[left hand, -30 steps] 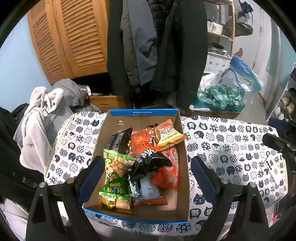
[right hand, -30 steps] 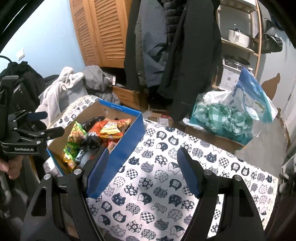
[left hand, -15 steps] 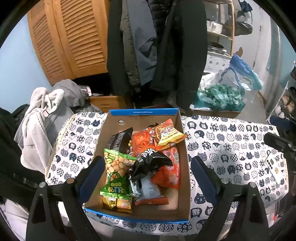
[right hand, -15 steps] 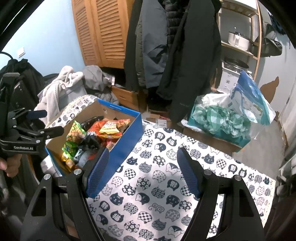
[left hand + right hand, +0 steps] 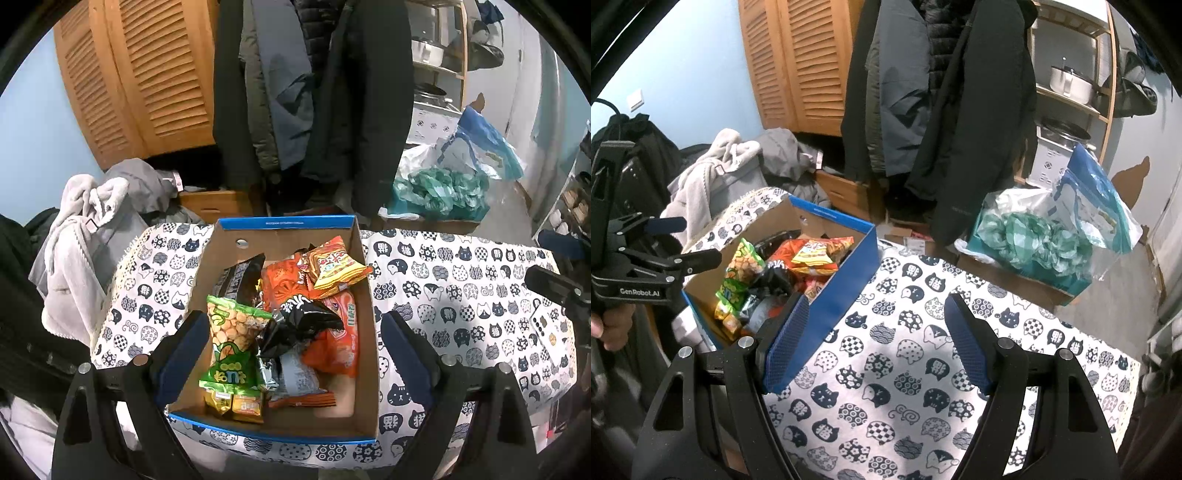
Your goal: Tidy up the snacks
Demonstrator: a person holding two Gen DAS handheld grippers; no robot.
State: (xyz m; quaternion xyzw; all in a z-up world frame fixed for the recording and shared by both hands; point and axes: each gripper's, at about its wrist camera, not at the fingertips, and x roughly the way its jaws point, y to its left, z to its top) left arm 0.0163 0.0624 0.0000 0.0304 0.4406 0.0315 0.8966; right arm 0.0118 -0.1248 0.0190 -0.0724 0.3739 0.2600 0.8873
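Left to right: piled clothes; the left gripper, fingers apart, above the snack box on the worktop; the right gripper, fingers apart, over bare cloth; a phone near the worktop's right edge; hanging coats behind.

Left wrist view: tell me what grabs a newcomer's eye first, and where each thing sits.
The cardboard box with blue edges sits on the cat-print tablecloth, heaped with bright snack bags. A green peanut bag lies at its near left, and a yellow-and-red packet rests on top at the far right. The left gripper hangs open over the box, holding nothing.
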